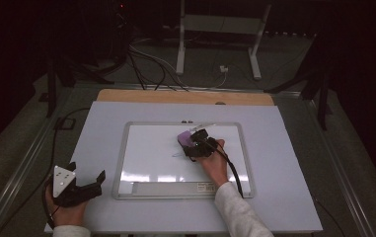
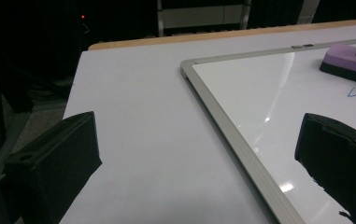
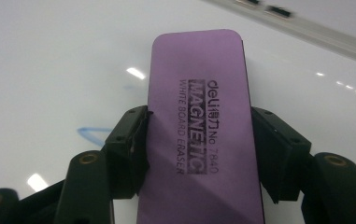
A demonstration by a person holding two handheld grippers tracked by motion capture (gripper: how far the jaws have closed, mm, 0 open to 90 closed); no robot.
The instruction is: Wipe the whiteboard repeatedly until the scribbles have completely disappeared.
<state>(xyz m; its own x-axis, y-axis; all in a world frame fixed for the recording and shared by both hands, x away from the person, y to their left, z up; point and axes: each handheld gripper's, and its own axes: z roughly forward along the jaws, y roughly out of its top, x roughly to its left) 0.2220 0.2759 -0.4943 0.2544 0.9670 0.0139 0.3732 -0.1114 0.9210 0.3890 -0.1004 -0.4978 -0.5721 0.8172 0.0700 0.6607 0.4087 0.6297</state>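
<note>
White counter (image 1: 294, 163): carries a framed whiteboard (image 1: 126, 148).
Whiteboard: lies flat mid-counter, faint blue mark (image 3: 94, 135) on it.
Left hand-held gripper (image 1: 84, 185): jaws spread wide, empty, beside the board's left edge.
Right hand-held gripper (image 3: 199, 154): clamped on the eraser's sides.
Purple eraser (image 3: 199, 126): on the board's upper middle.

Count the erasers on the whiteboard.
1: a purple eraser on the whiteboard, clamped by the right tongs near the far edge. None elsewhere visible.
</note>
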